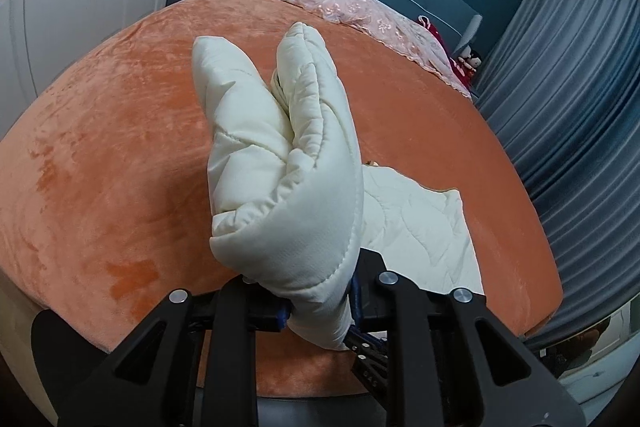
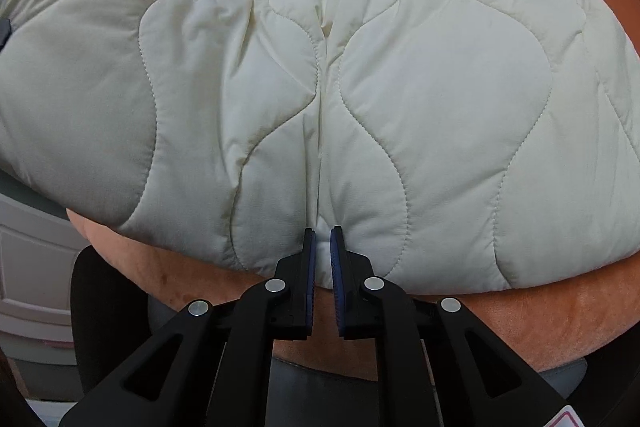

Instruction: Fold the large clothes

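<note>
Left claw [image 1: 316, 311] pinching cream quilted garment [image 1: 280, 163] above orange bed [image 1: 120, 147]

A cream quilted jacket [image 2: 360, 115] with wavy stitching fills the right wrist view, spread flat, a crease down its centre. In the left wrist view its padded part [image 1: 280, 167] stands bunched at centre, the rest lying flat lower right

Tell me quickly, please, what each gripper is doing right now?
Left gripper: shut on a lifted fold of the cream quilted garment.
Right gripper: shut on the garment's near edge.
</note>
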`<state>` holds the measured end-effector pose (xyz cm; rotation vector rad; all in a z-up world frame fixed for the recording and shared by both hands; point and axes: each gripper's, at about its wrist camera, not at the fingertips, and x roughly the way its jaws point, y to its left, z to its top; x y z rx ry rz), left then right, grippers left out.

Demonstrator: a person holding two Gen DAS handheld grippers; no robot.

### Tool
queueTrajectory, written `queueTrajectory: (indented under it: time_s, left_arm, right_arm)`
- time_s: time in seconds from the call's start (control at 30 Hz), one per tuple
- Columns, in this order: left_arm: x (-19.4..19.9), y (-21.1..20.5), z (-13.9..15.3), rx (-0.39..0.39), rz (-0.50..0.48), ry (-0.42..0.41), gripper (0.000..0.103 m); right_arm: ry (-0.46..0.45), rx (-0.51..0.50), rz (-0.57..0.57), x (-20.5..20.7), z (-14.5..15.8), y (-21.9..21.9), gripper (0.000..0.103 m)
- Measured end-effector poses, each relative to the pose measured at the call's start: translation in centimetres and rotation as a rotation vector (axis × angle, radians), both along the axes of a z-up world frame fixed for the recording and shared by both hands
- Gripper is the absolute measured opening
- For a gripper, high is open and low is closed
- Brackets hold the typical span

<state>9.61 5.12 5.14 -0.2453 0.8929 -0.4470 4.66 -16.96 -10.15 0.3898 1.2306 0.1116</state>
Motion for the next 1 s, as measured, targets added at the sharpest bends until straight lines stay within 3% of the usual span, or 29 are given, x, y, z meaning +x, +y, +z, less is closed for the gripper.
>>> queueTrajectory:
  time_s: [0.1, 0.17, 0.23, 0.27, 0.37, 0.53, 0.77, 0.87, 1.0]
  left_arm:
    - [-0.8, -2.3, 0.8, 0.051, -0.047, -0.044, 0.021]
    - [-1.0, -3.9, 1.3, 0.066, -0.083, -0.058, 0.021]
    - [-1.1, -5.6, 1.4, 0.075, -0.117, -0.065, 0.021]
    - [-1.1, -6.4, 1.3, 0.081, -0.134, -0.067, 0.021]
    - [-1.6, -9.3, 0.7, 0.108, -0.195, -0.063, 0.021]
    - [-2.6, -14.6, -1.9, 0.158, -0.31, -0.014, 0.021]
    - [-4.3, -18.9, -7.7, 0.229, -0.384, 0.127, 0.026]
    - [-4.9, -18.1, -6.5, 0.2, -0.385, 0.104, 0.043]
    - [-5.4, -14.7, -3.9, 0.07, -0.371, 0.118, 0.059]
  right_arm:
    - [0.016, 0.062, -0.016, -0.1, 0.6, -1.0, 0.012]
    - [-0.024, 0.075, -0.01, -0.8, 2.2, -1.9, 0.024]
    - [-0.085, 0.024, -0.01, -2.2, 4.1, -3.1, 0.046]
    - [-0.115, -0.011, -0.014, -3.1, 5.0, -3.8, 0.048]
    - [-0.144, -0.079, -0.047, -4.8, 6.4, -6.3, 0.049]
    - [-0.15, -0.076, -0.176, -7.5, 6.9, -11.3, 0.049]
    - [-0.187, -0.088, -0.297, -9.1, 8.4, -15.3, 0.049]
    - [-0.225, -0.085, -0.305, -8.5, 10.1, -16.0, 0.049]
    - [-0.309, -0.06, -0.272, -6.5, 12.7, -16.7, 0.058]
